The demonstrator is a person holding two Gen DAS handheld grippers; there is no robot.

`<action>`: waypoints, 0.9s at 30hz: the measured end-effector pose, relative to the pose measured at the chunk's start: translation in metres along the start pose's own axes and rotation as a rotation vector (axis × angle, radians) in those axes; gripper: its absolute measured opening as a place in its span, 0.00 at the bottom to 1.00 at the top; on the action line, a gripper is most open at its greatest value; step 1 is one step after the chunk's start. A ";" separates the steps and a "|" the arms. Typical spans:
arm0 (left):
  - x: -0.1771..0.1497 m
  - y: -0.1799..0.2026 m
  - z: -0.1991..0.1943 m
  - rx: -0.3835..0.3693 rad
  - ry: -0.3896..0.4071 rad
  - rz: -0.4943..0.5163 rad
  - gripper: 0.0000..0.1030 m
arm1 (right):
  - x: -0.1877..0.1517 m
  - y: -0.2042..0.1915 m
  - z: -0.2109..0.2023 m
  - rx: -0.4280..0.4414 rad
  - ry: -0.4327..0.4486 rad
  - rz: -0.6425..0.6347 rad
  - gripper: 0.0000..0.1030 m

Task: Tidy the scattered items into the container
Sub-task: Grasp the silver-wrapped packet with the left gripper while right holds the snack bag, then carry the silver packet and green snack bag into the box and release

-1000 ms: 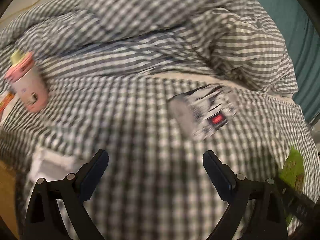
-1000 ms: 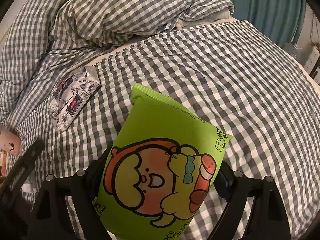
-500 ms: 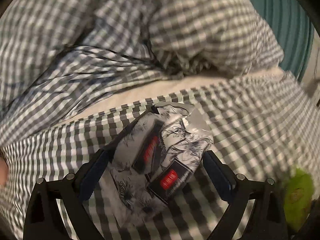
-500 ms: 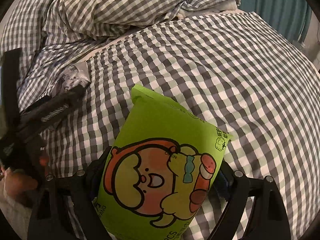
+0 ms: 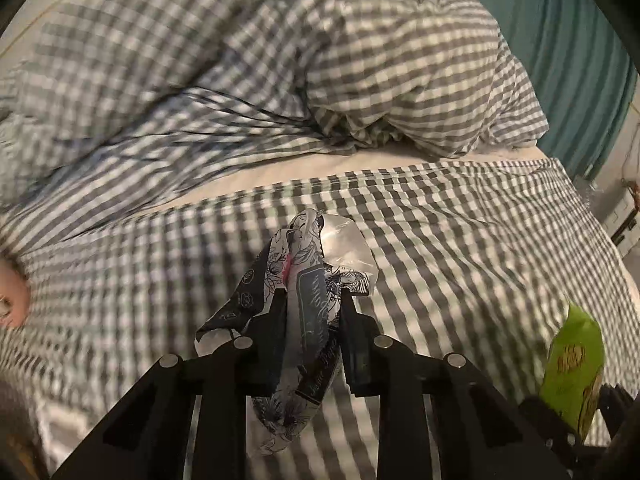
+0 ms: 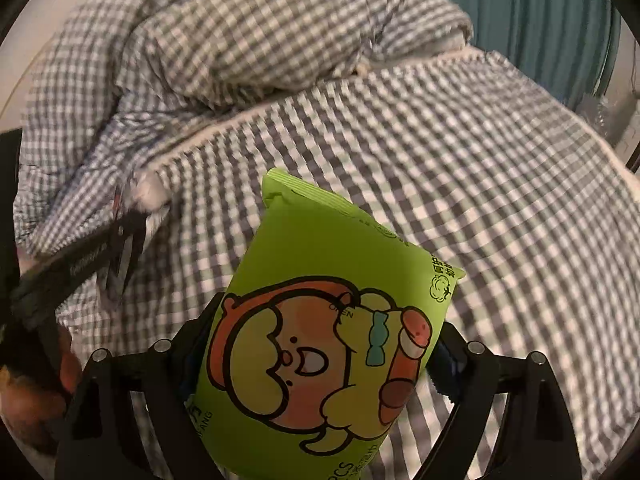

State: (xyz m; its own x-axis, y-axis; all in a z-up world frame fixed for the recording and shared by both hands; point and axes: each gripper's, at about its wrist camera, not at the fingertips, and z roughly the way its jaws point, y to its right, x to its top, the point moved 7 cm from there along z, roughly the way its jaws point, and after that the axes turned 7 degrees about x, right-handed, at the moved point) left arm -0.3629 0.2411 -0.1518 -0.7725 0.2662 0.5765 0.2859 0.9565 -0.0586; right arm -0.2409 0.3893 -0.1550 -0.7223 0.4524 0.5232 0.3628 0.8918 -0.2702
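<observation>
My left gripper (image 5: 310, 312) is shut on a black-and-white floral tissue pack (image 5: 316, 264), squeezed edge-on between the fingers and lifted slightly off the checked bedspread (image 5: 460, 248). The left gripper (image 6: 116, 240) and the tissue pack (image 6: 140, 196) also show in the right wrist view at the left. My right gripper (image 6: 316, 344) is shut on a green snack bag (image 6: 324, 320) with a cartoon figure, held above the bed. The green snack bag shows in the left wrist view (image 5: 576, 360) at the lower right. No container is in view.
A bunched checked duvet (image 5: 280, 60) lies across the far side of the bed. A teal curtain (image 5: 580, 48) hangs at the back right. A pink object (image 5: 12, 300) is cut off at the left edge of the left wrist view.
My left gripper moved over the tissue pack and closed on it, turning it edge-on and lifting it. The right gripper kept holding the green snack bag and shifted slightly.
</observation>
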 end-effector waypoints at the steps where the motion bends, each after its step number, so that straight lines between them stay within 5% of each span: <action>1: -0.003 -0.004 -0.011 0.001 -0.011 -0.021 0.22 | 0.000 -0.004 -0.009 0.002 0.008 -0.011 0.84; 13: -0.073 -0.080 -0.174 0.138 0.105 -0.102 0.23 | -0.045 -0.078 -0.112 0.060 0.069 -0.135 0.84; 27: -0.163 -0.223 -0.304 0.207 0.194 -0.295 0.25 | -0.138 -0.240 -0.199 0.240 0.094 -0.391 0.84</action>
State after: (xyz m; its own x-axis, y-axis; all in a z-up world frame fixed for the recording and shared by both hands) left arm -0.1283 -0.0517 0.0153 -0.6774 -0.0314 0.7349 -0.0672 0.9976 -0.0193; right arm -0.1110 0.1135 -0.0012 -0.7172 0.0910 0.6909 -0.0803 0.9741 -0.2115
